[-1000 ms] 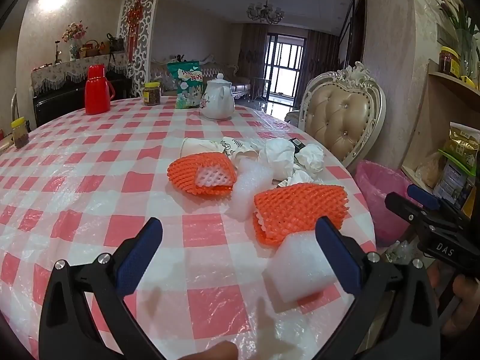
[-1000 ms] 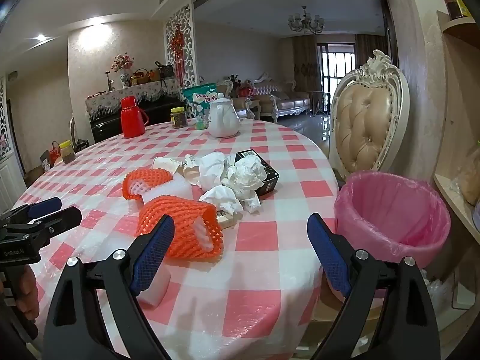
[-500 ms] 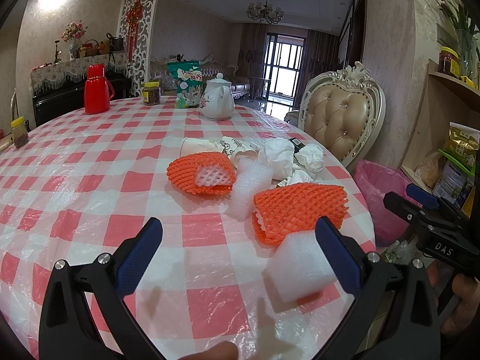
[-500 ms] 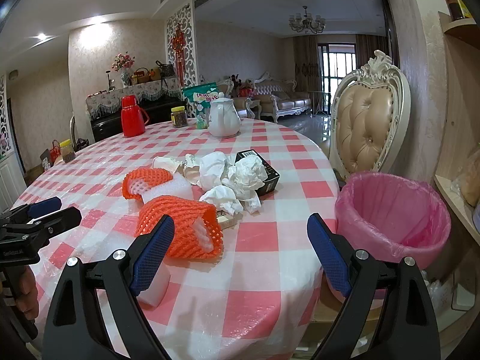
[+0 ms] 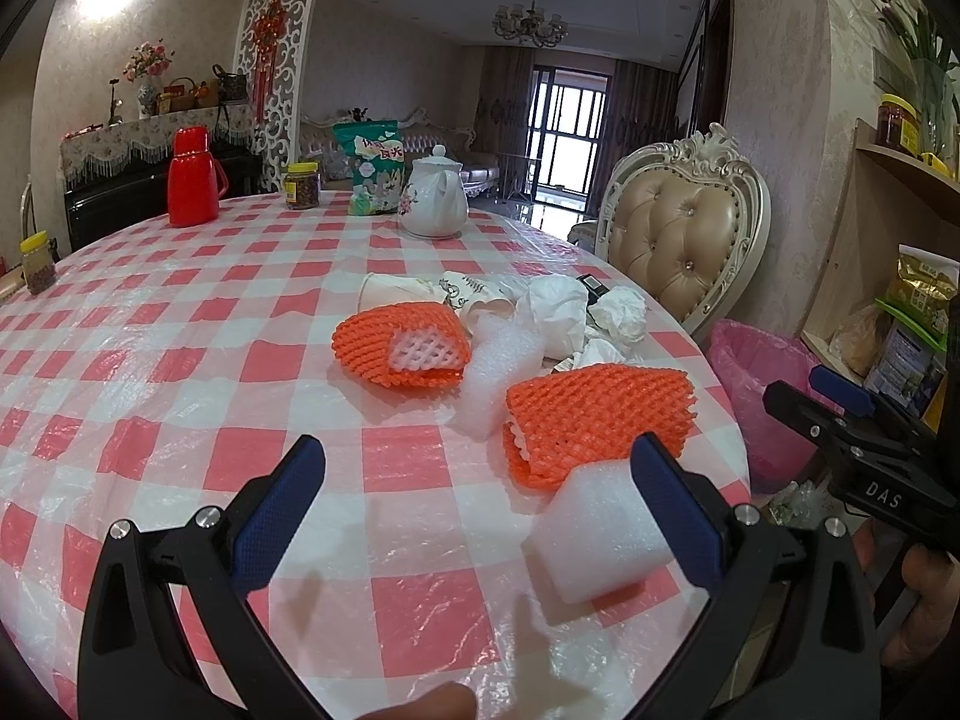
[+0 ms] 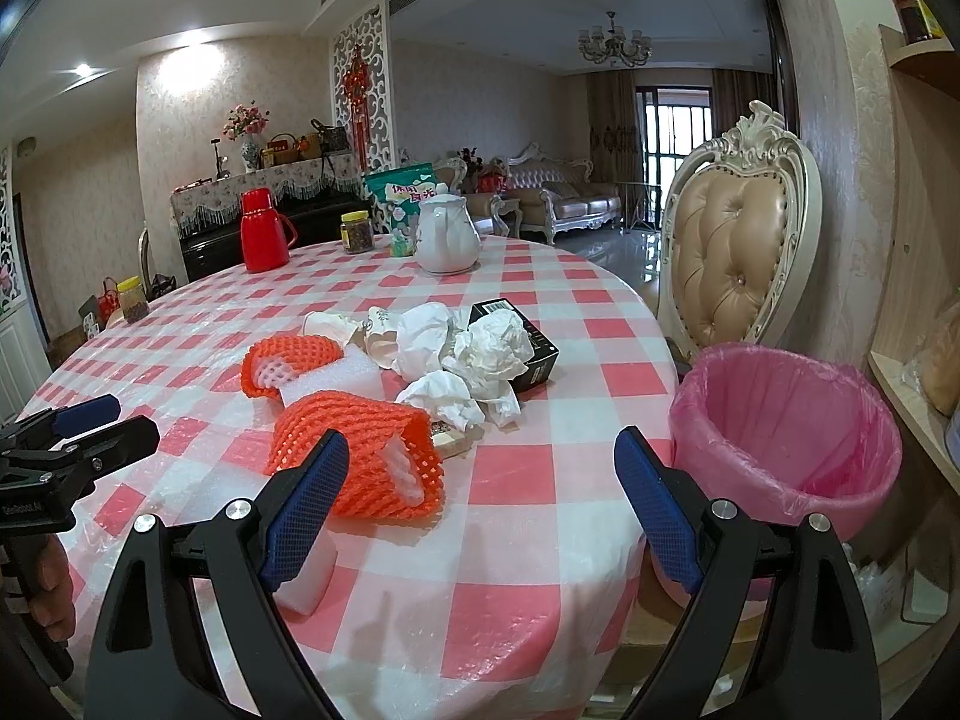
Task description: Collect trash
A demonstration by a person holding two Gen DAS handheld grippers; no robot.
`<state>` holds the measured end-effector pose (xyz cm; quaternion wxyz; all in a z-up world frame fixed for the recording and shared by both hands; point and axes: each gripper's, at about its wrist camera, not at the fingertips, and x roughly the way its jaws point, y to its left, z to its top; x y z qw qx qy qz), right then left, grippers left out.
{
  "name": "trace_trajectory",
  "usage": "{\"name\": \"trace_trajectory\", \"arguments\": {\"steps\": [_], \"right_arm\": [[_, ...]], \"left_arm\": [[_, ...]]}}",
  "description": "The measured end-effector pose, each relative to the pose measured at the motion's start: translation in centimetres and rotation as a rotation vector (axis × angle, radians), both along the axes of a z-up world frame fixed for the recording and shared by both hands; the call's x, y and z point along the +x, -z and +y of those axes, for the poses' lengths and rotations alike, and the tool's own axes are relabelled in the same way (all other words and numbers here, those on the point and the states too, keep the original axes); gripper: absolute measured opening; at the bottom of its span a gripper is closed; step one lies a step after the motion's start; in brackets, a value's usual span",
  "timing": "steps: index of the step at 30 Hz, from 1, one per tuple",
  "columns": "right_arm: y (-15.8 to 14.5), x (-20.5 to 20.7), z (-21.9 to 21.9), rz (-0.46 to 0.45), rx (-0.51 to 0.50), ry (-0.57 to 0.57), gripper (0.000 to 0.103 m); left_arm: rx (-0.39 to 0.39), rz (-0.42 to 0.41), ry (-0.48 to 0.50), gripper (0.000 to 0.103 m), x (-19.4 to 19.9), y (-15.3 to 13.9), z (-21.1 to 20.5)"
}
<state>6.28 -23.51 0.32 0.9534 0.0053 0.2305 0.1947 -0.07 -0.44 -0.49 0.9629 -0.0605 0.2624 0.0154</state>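
Observation:
Trash lies in a heap on the red-checked table (image 5: 150, 360): two orange foam nets (image 5: 594, 420) (image 5: 396, 342), white foam pieces (image 5: 594, 546) (image 5: 498, 372), crumpled tissues (image 6: 486, 348), paper cups (image 5: 396, 288) and a black box (image 6: 534, 348). My left gripper (image 5: 480, 516) is open above the near table, its right pad (image 5: 678, 510) beside the nearest foam block. My right gripper (image 6: 480, 510) is open over the table's front edge, with the near orange net (image 6: 360, 450) by its left pad (image 6: 306, 510). The pink-lined bin (image 6: 786, 432) stands on the floor to the right.
A white teapot (image 5: 435, 198), green snack bag (image 5: 372, 162), red flask (image 5: 192, 177) and jars (image 5: 301, 184) stand at the far side of the table. A padded chair (image 6: 738, 252) is behind the bin. Shelves (image 5: 900, 300) with goods line the right wall.

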Motion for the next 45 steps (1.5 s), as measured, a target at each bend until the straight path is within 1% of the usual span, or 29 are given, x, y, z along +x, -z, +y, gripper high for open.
{"name": "trace_trajectory", "arguments": {"steps": [45], "right_arm": [[0.21,0.24,0.11,0.005,-0.002,-0.001,0.085]], "left_arm": [[-0.003,0.004,0.000,0.098,0.00,0.08,0.19]]}}
